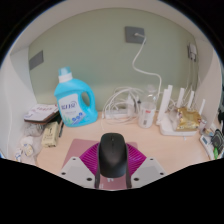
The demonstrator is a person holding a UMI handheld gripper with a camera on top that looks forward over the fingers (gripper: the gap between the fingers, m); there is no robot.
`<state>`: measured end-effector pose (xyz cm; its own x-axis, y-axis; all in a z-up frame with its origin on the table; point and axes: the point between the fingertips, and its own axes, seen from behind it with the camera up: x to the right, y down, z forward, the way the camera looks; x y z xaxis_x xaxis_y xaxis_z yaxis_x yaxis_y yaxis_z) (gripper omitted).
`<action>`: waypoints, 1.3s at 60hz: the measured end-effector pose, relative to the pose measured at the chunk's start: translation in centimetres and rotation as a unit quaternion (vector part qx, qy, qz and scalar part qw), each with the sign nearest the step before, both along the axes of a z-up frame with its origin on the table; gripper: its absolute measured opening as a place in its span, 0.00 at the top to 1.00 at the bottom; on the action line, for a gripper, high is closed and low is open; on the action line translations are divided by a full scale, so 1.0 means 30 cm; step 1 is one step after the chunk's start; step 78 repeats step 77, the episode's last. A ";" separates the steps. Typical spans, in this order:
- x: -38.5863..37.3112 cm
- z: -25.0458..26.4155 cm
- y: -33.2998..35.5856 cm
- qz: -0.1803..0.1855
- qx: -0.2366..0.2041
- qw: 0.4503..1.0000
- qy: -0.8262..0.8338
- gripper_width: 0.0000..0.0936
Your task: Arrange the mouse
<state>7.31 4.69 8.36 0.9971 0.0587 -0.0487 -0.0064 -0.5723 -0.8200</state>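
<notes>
Clearly the hand-held gripper (112, 170) clenches the mouse (112, 153) above a cluttered table (165, 140).

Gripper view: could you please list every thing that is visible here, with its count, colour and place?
mouse: one, black, on the table between the two fingers of the claw.
detergent bottle: one, blue with a white label, standing beyond the fingers, on their left side.
router: one, white with upright antennas, at the back on the right.
cables: a loose bundle, white, behind the mouse near the wall.
wall box: one, grey, on the wall above the cables, with a cable hanging down.
small items: several, mixed colours, left of the bottle; too small to identify.
table: one, light beige, under everything.
claw: one, grey fingers with pink pads; the mouse lies between the pads, whether they press it I cannot tell.
</notes>
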 end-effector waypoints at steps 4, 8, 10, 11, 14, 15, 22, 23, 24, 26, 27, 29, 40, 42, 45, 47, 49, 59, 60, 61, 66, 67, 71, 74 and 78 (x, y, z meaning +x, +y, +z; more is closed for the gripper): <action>-0.073 -0.144 -0.007 0.003 -0.030 1.000 -0.005 0.63; -0.105 -0.230 -0.003 -0.007 -0.050 0.999 -0.011 0.60; -0.111 -0.256 0.002 -0.012 -0.052 0.998 -0.014 0.58; -0.115 -0.269 0.001 -0.012 -0.056 0.998 -0.016 0.57; -0.117 -0.297 0.005 -0.012 -0.062 0.998 -0.016 0.52; -0.116 -0.304 0.003 -0.014 -0.065 0.998 -0.017 0.51; -0.084 -0.268 -0.019 -0.028 -0.057 0.997 -0.040 0.28; -0.083 -0.259 -0.027 -0.027 -0.056 0.997 -0.043 0.21; -0.084 -0.249 -0.036 -0.026 -0.055 0.997 -0.045 0.14; -0.086 -0.225 -0.059 -0.024 -0.054 0.997 -0.047 0.09; -0.086 -0.211 -0.071 -0.025 -0.053 0.997 -0.048 0.11; -0.085 -0.179 -0.100 -0.026 -0.051 0.997 -0.049 0.10; -0.077 0.015 -0.308 -0.038 -0.032 0.997 -0.064 0.09; -0.084 0.045 -0.351 -0.039 -0.030 0.997 -0.064 0.09; -0.097 0.089 -0.413 -0.037 -0.024 0.997 -0.062 0.09; -0.104 0.113 -0.452 -0.037 -0.020 0.997 -0.063 0.09; -0.108 0.137 -0.494 -0.037 -0.018 0.997 -0.063 0.09; -0.136 0.232 -0.660 -0.036 -0.001 0.998 -0.061 0.09; -0.140 0.238 -0.674 -0.036 0.000 0.998 -0.060 0.09; -0.143 0.244 -0.686 -0.035 0.000 0.998 -0.060 0.09; -0.153 0.264 -0.735 -0.032 0.006 0.997 -0.064 0.09; -0.155 0.269 -0.744 -0.031 0.006 0.997 -0.065 0.09; -0.160 0.285 -0.766 -0.028 0.010 0.997 -0.069 0.09; -0.164 0.291 -0.776 -0.027 0.012 0.997 -0.068 0.09; -0.167 0.296 -0.783 -0.027 0.012 0.997 -0.067 0.09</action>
